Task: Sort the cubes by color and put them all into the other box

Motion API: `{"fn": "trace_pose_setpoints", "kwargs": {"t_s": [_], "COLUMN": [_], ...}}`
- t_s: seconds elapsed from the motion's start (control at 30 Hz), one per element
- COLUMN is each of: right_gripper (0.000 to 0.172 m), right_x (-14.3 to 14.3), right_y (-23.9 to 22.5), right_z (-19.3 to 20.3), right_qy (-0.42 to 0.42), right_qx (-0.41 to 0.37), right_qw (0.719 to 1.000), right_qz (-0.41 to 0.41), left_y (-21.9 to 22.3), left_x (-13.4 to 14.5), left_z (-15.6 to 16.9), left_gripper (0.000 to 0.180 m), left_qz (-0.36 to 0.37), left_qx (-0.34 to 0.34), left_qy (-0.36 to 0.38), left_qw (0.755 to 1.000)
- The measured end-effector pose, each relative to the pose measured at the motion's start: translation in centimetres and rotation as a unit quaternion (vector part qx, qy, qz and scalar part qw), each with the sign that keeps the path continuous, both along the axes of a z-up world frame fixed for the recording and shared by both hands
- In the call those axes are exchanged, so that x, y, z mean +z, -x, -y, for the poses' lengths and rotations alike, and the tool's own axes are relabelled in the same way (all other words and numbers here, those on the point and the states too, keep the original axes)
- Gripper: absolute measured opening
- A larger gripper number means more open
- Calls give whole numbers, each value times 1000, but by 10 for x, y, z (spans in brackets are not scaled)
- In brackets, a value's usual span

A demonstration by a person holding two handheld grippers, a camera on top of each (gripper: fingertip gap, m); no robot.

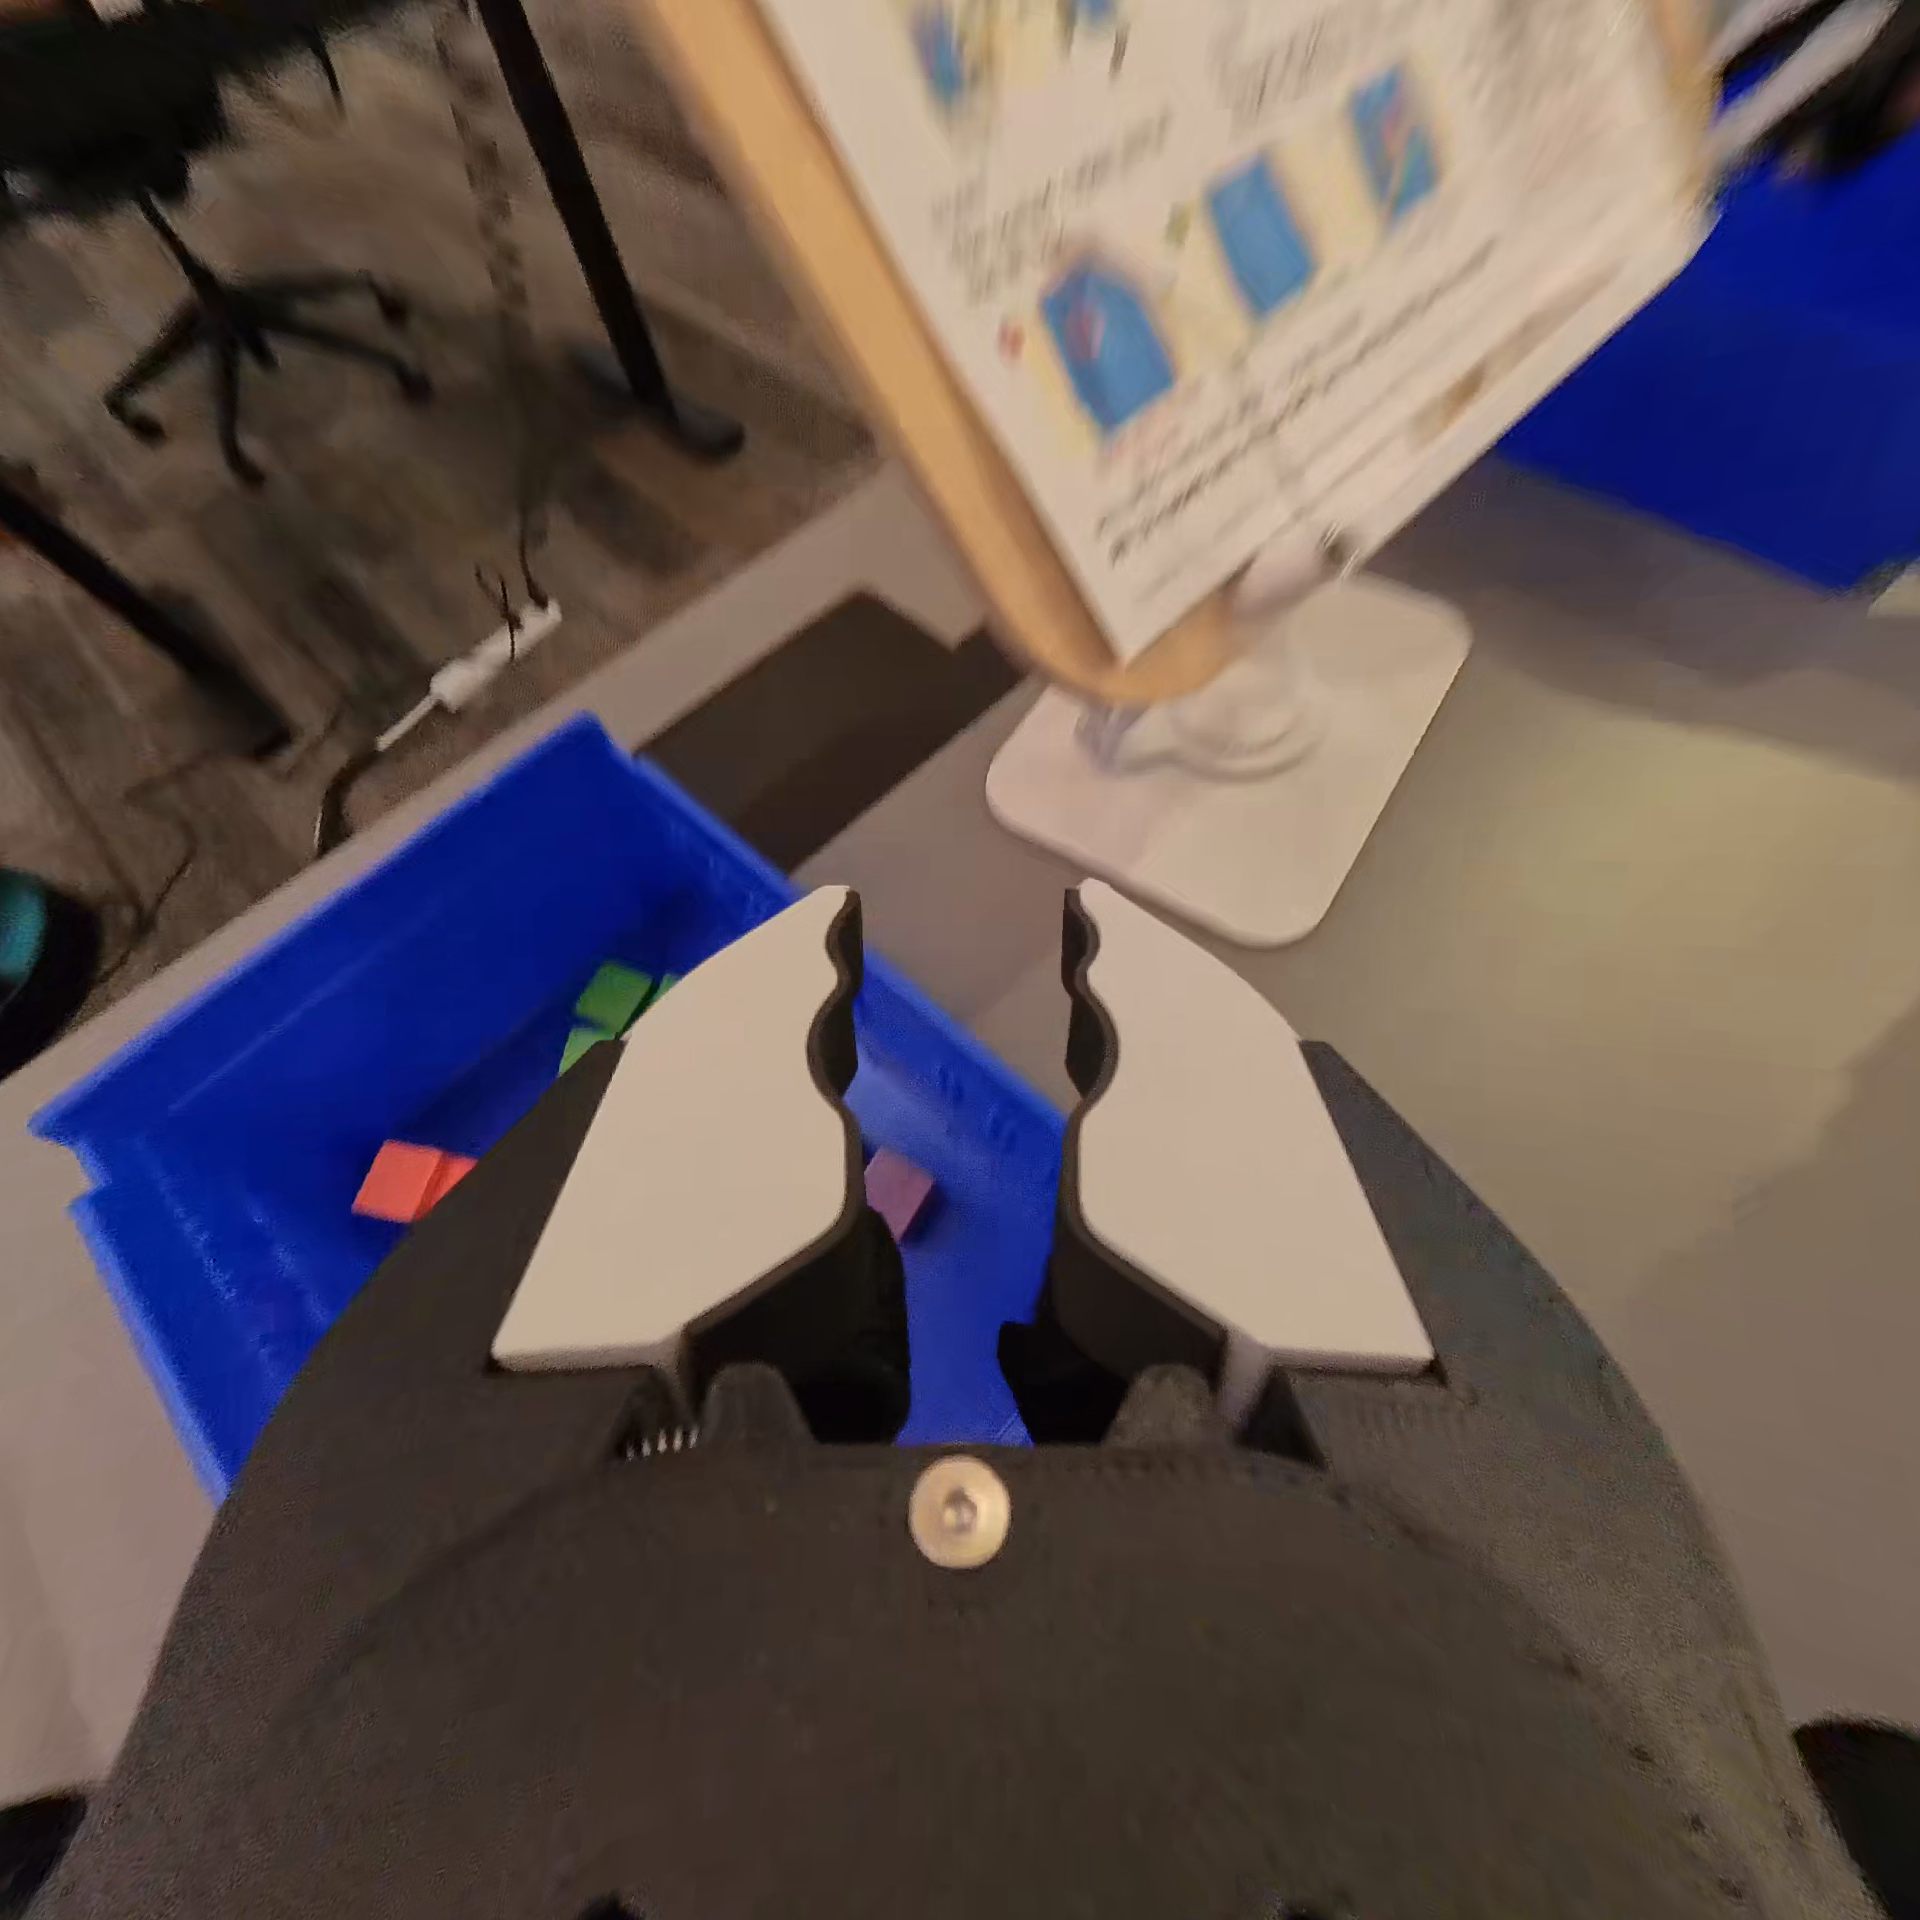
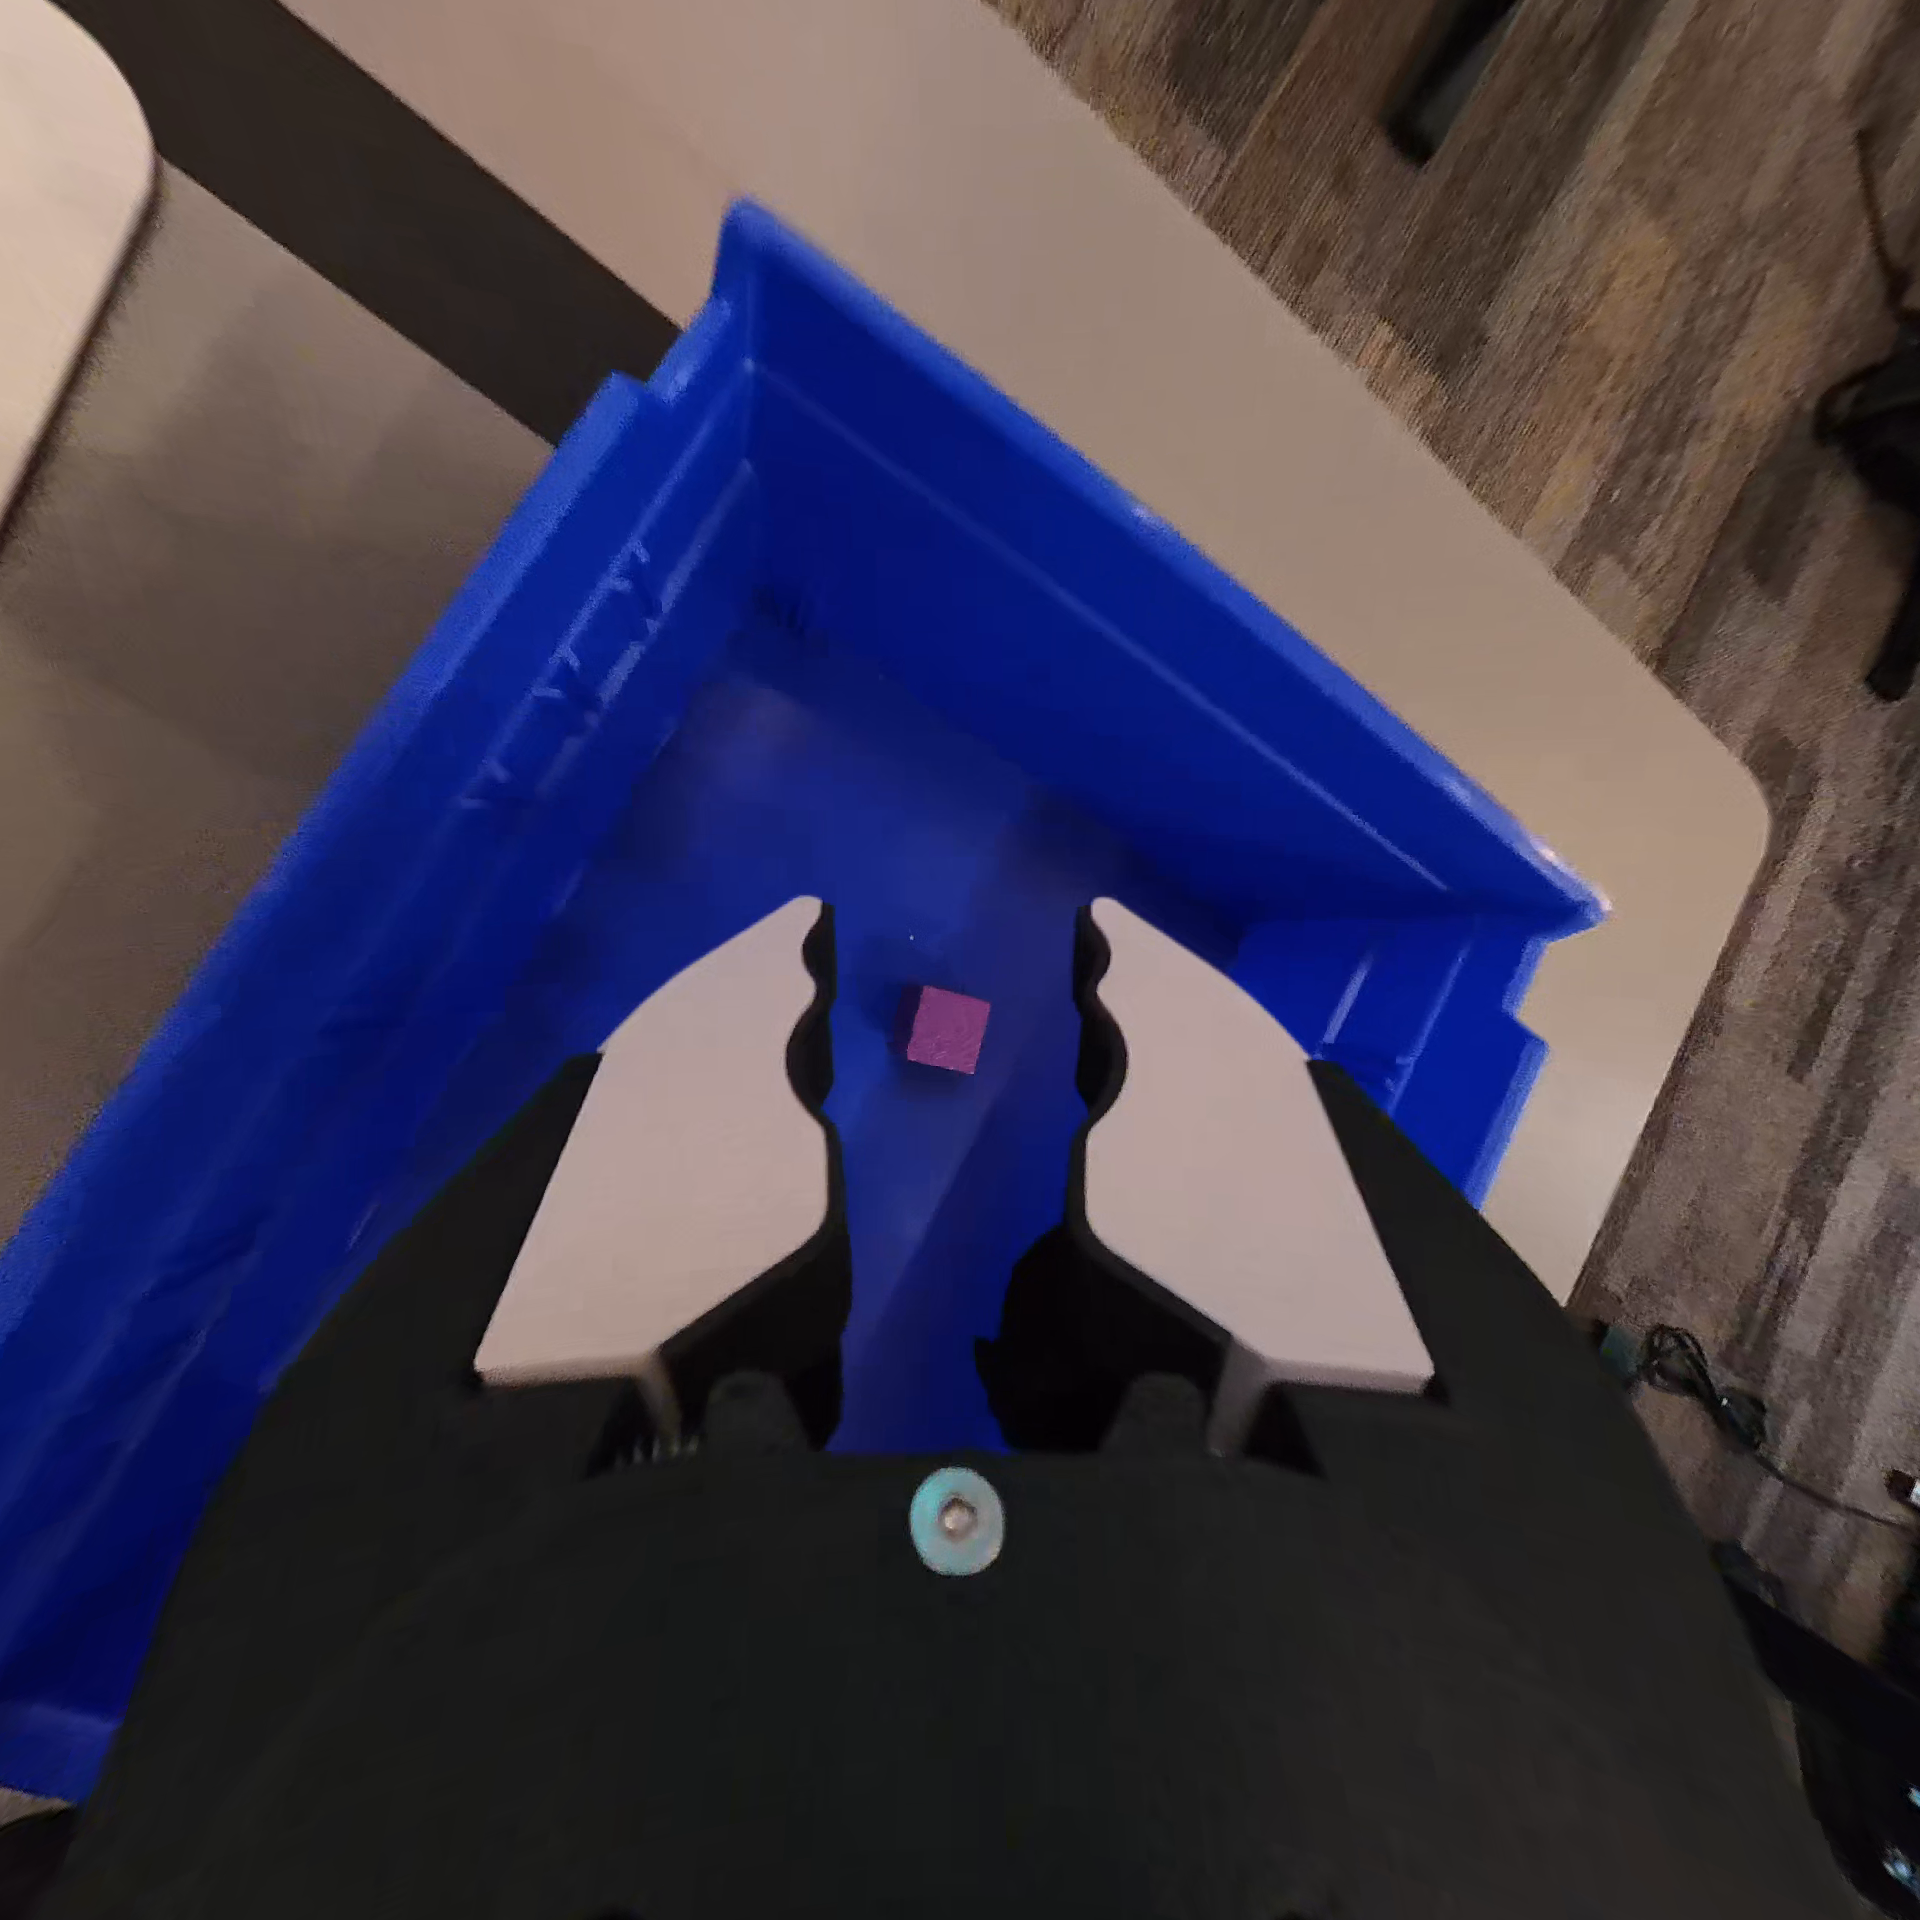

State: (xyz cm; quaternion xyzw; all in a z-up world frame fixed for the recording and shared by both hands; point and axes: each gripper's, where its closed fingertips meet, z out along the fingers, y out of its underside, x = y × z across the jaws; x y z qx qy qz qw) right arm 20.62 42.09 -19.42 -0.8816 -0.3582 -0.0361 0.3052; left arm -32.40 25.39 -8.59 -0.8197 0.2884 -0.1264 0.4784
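In the right wrist view my right gripper (image 2: 954, 925) is open above a blue box (image 2: 935, 499). A purple cube (image 2: 943, 1029) lies on the box floor between the fingers, with a clear gap to each pad. No other cube shows in this box. In the left wrist view my left gripper (image 1: 964, 914) is open and empty, over the right wall of another blue box (image 1: 312, 997). That box holds green cubes (image 1: 613, 997), a red cube (image 1: 410, 1179) and a purple cube (image 1: 902, 1190).
A white stand base (image 1: 1236, 790) holding a tilted printed board (image 1: 1195, 291) stands on the grey table beyond the left gripper. A dark strip (image 1: 831, 707) crosses the table. The table edge and floor with chair legs and cables lie at the left.
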Motion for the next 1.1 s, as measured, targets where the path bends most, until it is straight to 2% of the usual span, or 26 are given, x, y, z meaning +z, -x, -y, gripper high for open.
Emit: {"fn": "trace_pose_setpoints", "kwargs": {"t_s": [0.1,0.17,0.3,0.43,0.57,0.67,0.8,0.9,1.0,1.1], "right_gripper": [41,40,38,36,35,34,32,29,29,28], "right_x": [4,2,1,-2,-2,1,11,36,78,138], "right_y": [9,11,22,25,28,29,28,33,48,86], "right_z": [2,2,3,3,3,4,4,5,14,40], "right_qy": [-8,-9,-9,-7,-10,-14,-31,-73,-145,-263], "right_qx": [17,21,35,41,46,47,47,50,72,153], "right_qw": [1000,1000,999,999,999,999,998,996,987,951], "right_qz": [3,13,3,10,8,6,4,-4,-21,-51], "left_y": [18,36,55,55,53,52,47,57,63,51], "left_x": [-52,-90,-144,-165,-183,-196,-197,-177,-129,-58], "left_z": [-2,-2,1,3,4,1,-2,-6,-10,-7], "left_gripper": [40,41,45,47,44,34,32,31,32,31], "left_qz": [-85,-150,-159,-157,-188,-205,-196,-175,-126,-53], "left_qx": [-1,7,5,-10,-26,-32,-39,-5,30,42], "left_qy": [69,122,206,239,257,263,260,239,174,80], "left_qw": [994,981,966,958,948,942,945,955,976,994]}}
